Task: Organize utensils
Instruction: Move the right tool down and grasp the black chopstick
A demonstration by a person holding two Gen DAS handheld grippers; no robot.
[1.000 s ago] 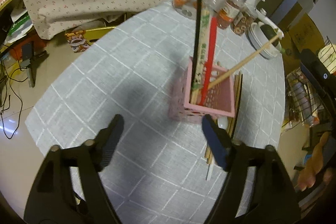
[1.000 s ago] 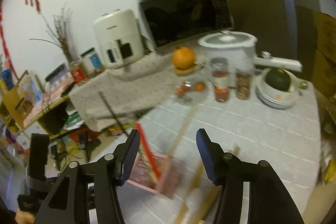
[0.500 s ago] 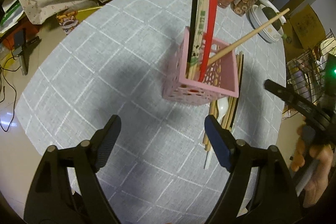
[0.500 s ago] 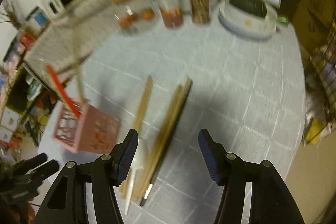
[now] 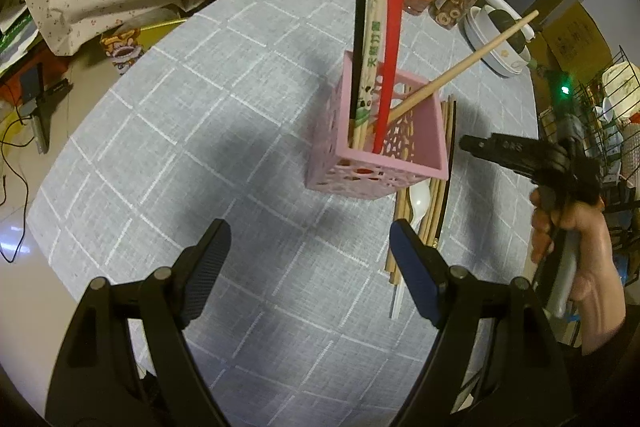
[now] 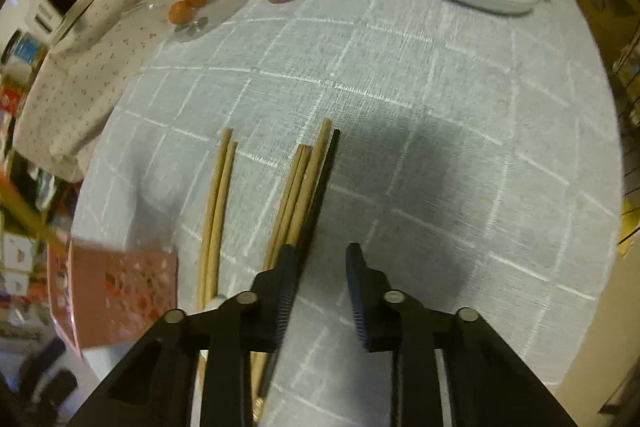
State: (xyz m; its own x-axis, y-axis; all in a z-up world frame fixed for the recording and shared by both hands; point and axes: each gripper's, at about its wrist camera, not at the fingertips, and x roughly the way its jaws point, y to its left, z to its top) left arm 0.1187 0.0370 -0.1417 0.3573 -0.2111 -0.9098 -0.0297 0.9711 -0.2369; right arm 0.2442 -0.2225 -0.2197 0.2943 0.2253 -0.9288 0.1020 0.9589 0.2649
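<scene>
The pink basket (image 5: 376, 163) stands on the grey checked tablecloth (image 5: 192, 131), chopsticks upright inside; more loose chopsticks (image 6: 298, 195) lie just beside it. The left gripper (image 5: 308, 263) hovers near the basket, jaws wide and empty — the right gripper (image 6: 320, 279) is closing above the tablecloth beside the loose chopsticks, nothing between its jaws.

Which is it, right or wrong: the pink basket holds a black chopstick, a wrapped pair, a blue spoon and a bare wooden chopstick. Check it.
Wrong in one respect. The spoon standing in the pink basket is red, not blue, as the left wrist view shows. The black chopstick, wrapped pair and bare wooden chopstick are as stated.
</scene>
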